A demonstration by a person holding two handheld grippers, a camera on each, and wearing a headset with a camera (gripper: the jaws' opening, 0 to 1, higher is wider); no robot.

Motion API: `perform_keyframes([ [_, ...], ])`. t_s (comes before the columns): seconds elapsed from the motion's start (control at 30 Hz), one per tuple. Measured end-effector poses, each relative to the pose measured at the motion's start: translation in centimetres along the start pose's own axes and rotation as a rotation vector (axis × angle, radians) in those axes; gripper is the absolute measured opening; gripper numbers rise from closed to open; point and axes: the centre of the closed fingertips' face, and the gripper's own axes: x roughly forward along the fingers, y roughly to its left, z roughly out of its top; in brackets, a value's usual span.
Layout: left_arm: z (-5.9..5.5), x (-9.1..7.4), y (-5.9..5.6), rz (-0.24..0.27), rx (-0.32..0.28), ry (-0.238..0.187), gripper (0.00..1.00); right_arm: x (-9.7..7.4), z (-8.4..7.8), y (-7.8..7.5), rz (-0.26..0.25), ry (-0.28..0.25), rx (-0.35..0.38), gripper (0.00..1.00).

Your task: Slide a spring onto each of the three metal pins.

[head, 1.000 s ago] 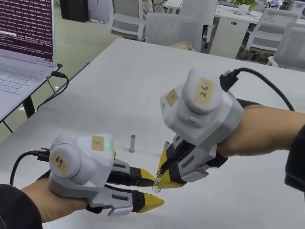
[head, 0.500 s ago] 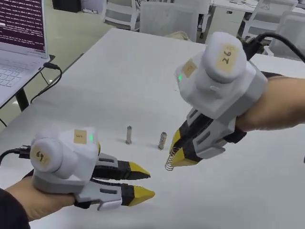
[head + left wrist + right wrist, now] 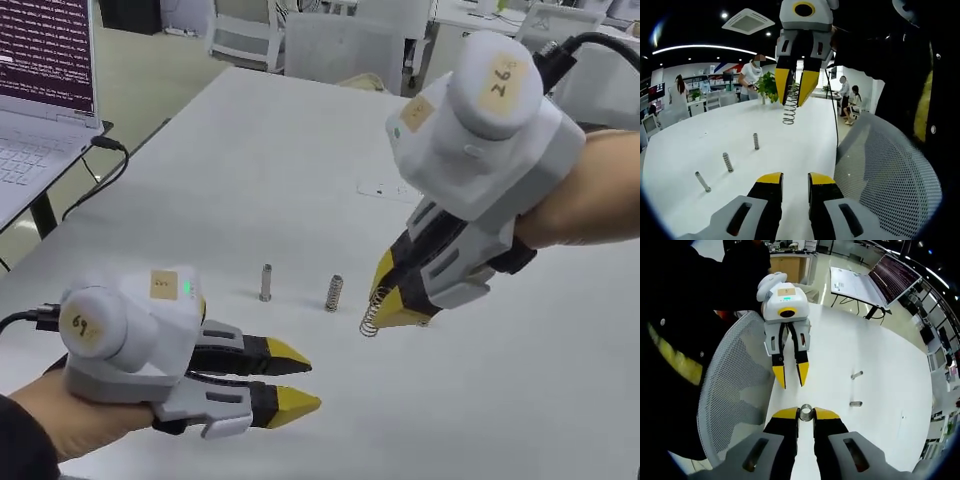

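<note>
White tabletop (image 3: 250,150) is seen under everything. The left gripper (image 3: 297,378) is held low at the near left, jaws narrowly parted and empty. The right gripper (image 3: 390,305) is clamped on a spring (image 3: 371,320), raised just right of the pins. A bare pin (image 3: 265,282) and a sprung pin (image 3: 334,292) are shown from the head; a third pin (image 3: 756,141) is added by the left gripper view. Carrying is judged in hand: next, the spring must be stood over the bare pin and lowered.

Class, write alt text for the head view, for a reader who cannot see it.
The right yellow-tipped gripper holds a coiled metal spring above a white table, beside a spring-covered pin and a bare metal pin. The left gripper is open.
</note>
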Motion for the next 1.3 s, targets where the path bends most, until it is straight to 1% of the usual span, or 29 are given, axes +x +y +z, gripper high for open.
perform_keyframes([
  [0.13, 0.3, -0.3, -0.5, 0.005, 0.006, -0.009, 0.12, -1.0, 0.6, 0.1, -0.012, -0.001, -0.007, 0.08],
  [0.2, 0.4, -0.4, -0.7, 0.008, 0.009, -0.011, 0.12, -1.3, 0.8, 0.1, -0.021, 0.010, -0.017, 0.08],
  [0.37, 0.8, -0.8, -1.0, 0.017, 0.014, -0.024, 0.12, -1.9, 1.3, 0.0, -0.029, 0.017, -0.028, 0.08],
  [0.57, 1.1, -1.2, -1.4, 0.022, 0.019, -0.033, 0.12, -2.7, 2.6, 0.0, -0.034, 0.024, -0.055, 0.08],
  [0.7, 1.2, -1.5, -1.4, 0.028, 0.021, -0.039, 0.12, -2.9, 3.1, -0.3, -0.038, 0.033, -0.072, 0.08],
  [0.83, 1.4, -2.1, -1.2, 0.042, 0.020, -0.046, 0.12, -3.3, 3.8, -0.8, -0.043, 0.032, -0.087, 0.08],
  [0.97, 1.4, -2.7, -1.0, 0.059, 0.019, -0.049, 0.12, -3.3, 4.6, -1.2, -0.038, 0.021, -0.095, 0.08],
  [1.1, 1.3, -3.1, -0.9, 0.068, 0.016, -0.048, 0.12, -2.7, 4.9, -1.8, -0.031, 0.019, -0.101, 0.08],
  [1.23, 1.1, -3.3, -0.7, 0.077, 0.012, -0.046, 0.12, -2.0, 5.0, -2.7, -0.028, 0.023, -0.103, 0.08],
  [1.3, 1.0, -3.6, -0.4, 0.086, 0.007, -0.046, 0.12, -1.6, 5.2, -3.4, -0.025, 0.019, -0.099, 0.08],
])
